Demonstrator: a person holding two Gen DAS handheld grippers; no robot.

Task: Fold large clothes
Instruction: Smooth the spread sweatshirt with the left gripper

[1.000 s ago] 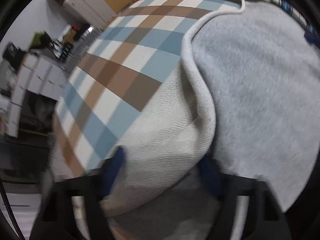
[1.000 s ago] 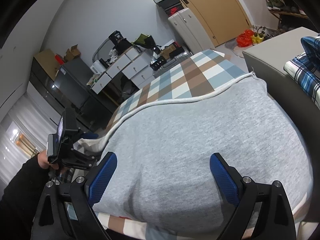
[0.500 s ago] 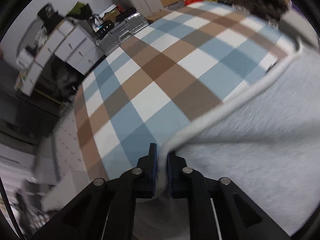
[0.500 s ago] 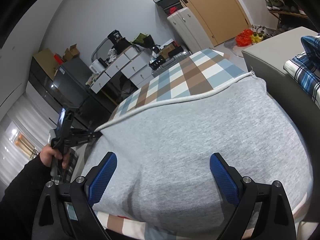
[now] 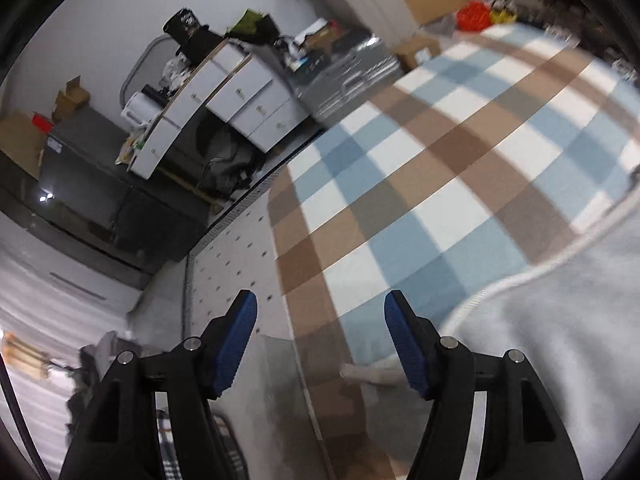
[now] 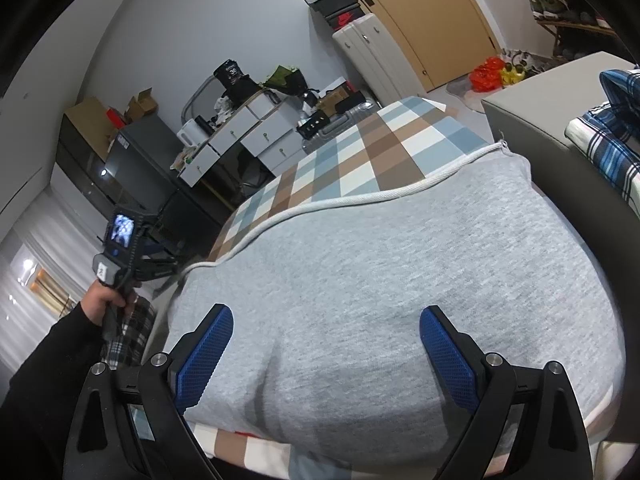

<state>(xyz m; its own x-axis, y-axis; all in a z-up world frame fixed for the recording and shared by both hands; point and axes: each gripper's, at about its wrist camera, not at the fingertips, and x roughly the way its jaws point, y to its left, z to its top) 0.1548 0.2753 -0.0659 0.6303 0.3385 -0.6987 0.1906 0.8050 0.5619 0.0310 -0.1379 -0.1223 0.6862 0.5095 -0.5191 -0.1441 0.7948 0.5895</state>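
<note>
Left gripper has let go of the white corded hem it pinched half a second ago and pulled off toward 9 o'clock; its jaws have just been opening and now stand apart with nothing between them, only the cloth edge and a perforated panel below; right gripper unchanged, jaws wide apart above the garment, pads not pressing it.

Surface: table under a blue, brown and white checked cloth; room behind at 10–12 o'clock holds white drawer units, a dark cabinet, a silver suitcase, a tan door, shoe racks at 1 o'clock; grey box at 2 o'clock with a blue plaid garment on it.

Grey sweatshirt lies flat on the cloth, filling the near and right part of the table in the right wrist view; long axis runs about 8 to 2 o'clock; its hem faces the far side at 11–12 o'clock, curving down to 9 o'clock.

Person's left hand, black sleeve, holds the left gripper's handle at 9 o'clock, just off the sweatshirt's left corner; earlier the hem there was lifted, now it lies down.
</note>
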